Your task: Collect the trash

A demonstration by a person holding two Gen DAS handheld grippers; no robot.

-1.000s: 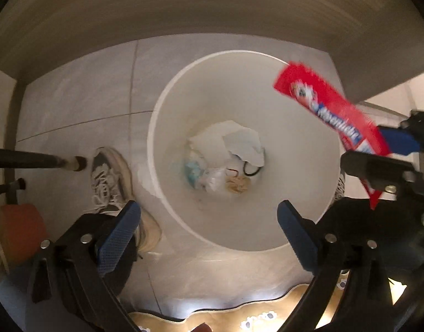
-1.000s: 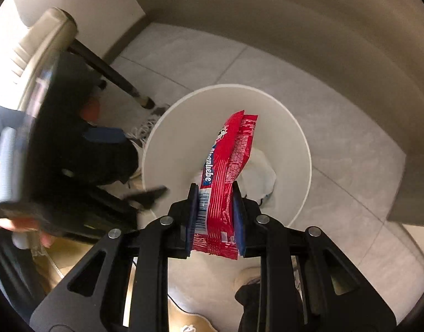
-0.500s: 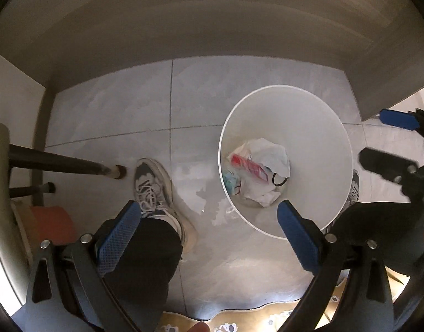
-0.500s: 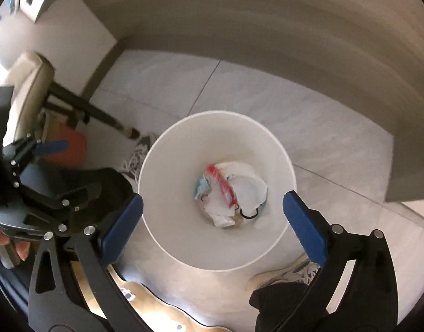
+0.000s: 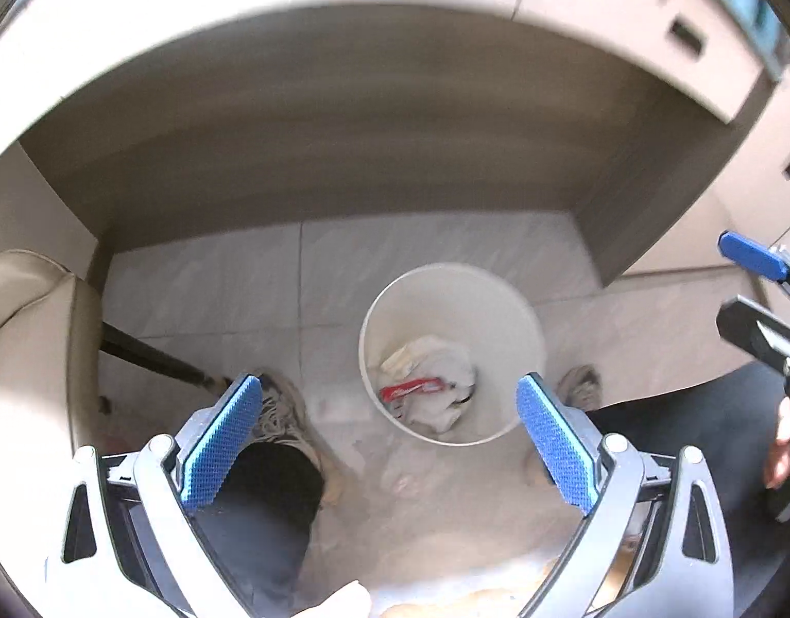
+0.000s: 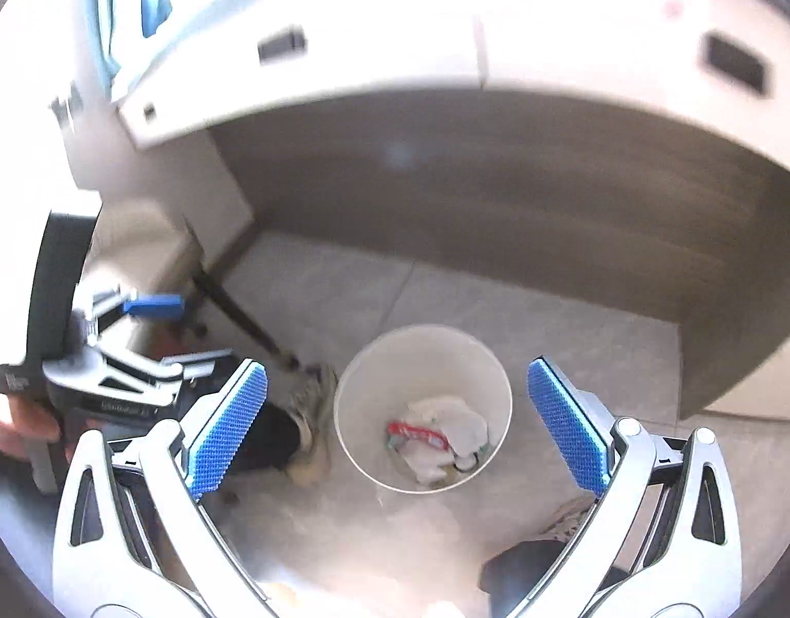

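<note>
chair [image 5: 39,340], cream seat, far left in the left wrist view; one dark leg is seen slanting to the tiled floor [image 5: 271,278] beside a laced shoe [image 5: 281,412];

left gripper [image 5: 387,445], held high above the floor; jaws spread wide, blue pads [image 5: 217,448] well apart, nothing carried between them; released;

white bin [image 5: 503,298], round, upright on the tiles under a desk overhang [image 5: 343,154]; seen between the pads of both grippers but far below them, not touched by either;

red wrapper [image 5: 413,387], the task's thing; lodged inside the bin, lying on top of crumpled white paper [image 5: 446,360]; in the right wrist view it is seen at the same spot [image 6: 415,431], with a small dark ring-shaped item next to it that is too small to be identified;

right gripper [image 6: 395,427], likewise raised over the bin; jaws fully parted, pads [image 6: 567,425] empty; released;

second shoe [image 5: 578,386], just right of the bin, partly hidden;

status: the wrapper is judged deposited, so this item is counted as collected; both tools are judged free for another pick; no loose litter can be made out on the visible tiles, though both views are blurred and the desk top is mostly out of sight, so whether more trash is left cannot be told; a pale rug edge [image 5: 498,602] is noted at the bottom.
</note>
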